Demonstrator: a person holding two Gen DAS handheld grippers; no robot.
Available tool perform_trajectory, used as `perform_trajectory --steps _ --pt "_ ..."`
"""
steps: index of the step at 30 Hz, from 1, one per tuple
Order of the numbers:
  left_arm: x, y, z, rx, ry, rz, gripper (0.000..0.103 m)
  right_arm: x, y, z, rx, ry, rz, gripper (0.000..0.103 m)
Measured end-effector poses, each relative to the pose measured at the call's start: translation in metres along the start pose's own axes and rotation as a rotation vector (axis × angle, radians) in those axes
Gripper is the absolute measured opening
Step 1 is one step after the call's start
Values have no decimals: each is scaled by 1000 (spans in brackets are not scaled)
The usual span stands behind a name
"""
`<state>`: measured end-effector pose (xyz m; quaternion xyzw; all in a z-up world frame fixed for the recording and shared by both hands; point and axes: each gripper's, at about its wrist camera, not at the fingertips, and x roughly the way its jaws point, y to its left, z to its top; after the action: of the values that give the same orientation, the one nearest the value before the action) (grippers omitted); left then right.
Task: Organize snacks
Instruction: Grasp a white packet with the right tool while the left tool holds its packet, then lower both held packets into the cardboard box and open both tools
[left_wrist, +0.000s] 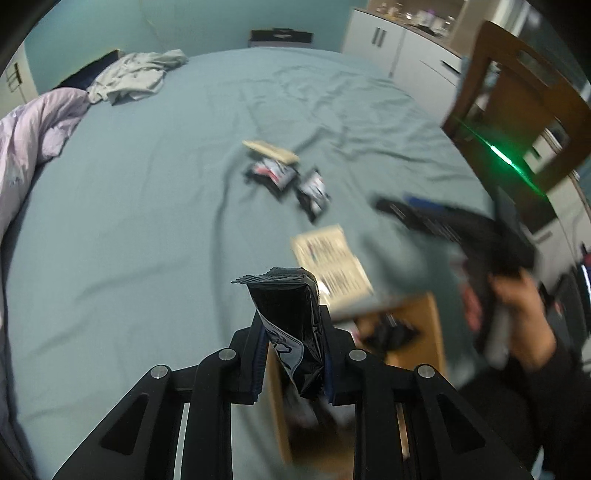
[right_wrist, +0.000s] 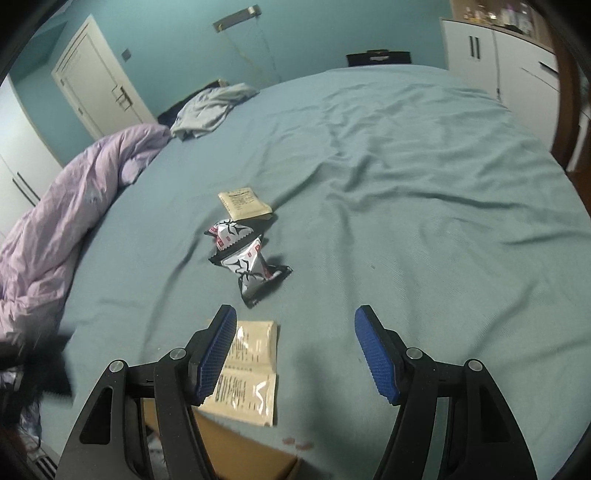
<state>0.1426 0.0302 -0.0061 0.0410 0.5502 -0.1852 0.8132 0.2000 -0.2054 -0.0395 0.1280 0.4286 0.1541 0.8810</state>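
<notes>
My left gripper (left_wrist: 293, 325) is shut on a black snack packet (left_wrist: 291, 321) and holds it above an open cardboard box (left_wrist: 424, 332) at the bed's near edge. My right gripper (right_wrist: 295, 332) is open and empty, low over the bed; it shows blurred in the left wrist view (left_wrist: 443, 225). A beige packet (right_wrist: 247, 376) lies by its left finger (right_wrist: 216, 354), and also shows in the left view (left_wrist: 330, 264). Two black-and-white packets (right_wrist: 247, 258) lie mid-bed, also in the left view (left_wrist: 291, 181). Another beige packet (right_wrist: 243, 203) lies beyond them.
The bed has a teal sheet (right_wrist: 406, 184). A lilac duvet (right_wrist: 55, 229) is bunched at the left, with grey clothing (right_wrist: 210, 107) behind it. White cabinets (right_wrist: 498, 55) and a wooden chair (left_wrist: 517, 110) stand at the right. The box's rim (right_wrist: 240, 454) shows below my right gripper.
</notes>
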Motion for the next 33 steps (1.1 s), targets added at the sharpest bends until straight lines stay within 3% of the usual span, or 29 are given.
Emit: perform_trajectory --steps 6,10,16,17,18,19,20,24,29,33 --pt "1 -9 -33 8 39 -49 23 45 14 26 -83 75 36 66" --pt "15 -20 -34 58 52 -10 23 74 33 37 -195 117 14 66" --pt "18 -14 -30 43 43 -53 23 112 55 49 -314 151 9 64" --pt "19 -12 -29 33 41 -52 23 117 56 51 -313 148 18 60" --pt "20 -11 -28 27 42 -50 23 120 57 51 -309 144 24 37" --pt "21 -10 -28 21 44 -47 23 122 57 52 -307 144 20 30" --pt "22 -9 -28 16 46 -43 23 121 56 53 -307 139 1 29" --pt "23 -6 -26 3 40 -21 23 84 55 52 -305 8 -6 27" --pt "19 -3 -23 -9 -1 8 23 16 39 52 -190 -105 38 27" --pt "18 -2 -23 -25 -20 33 23 -53 29 25 -122 -181 95 27"
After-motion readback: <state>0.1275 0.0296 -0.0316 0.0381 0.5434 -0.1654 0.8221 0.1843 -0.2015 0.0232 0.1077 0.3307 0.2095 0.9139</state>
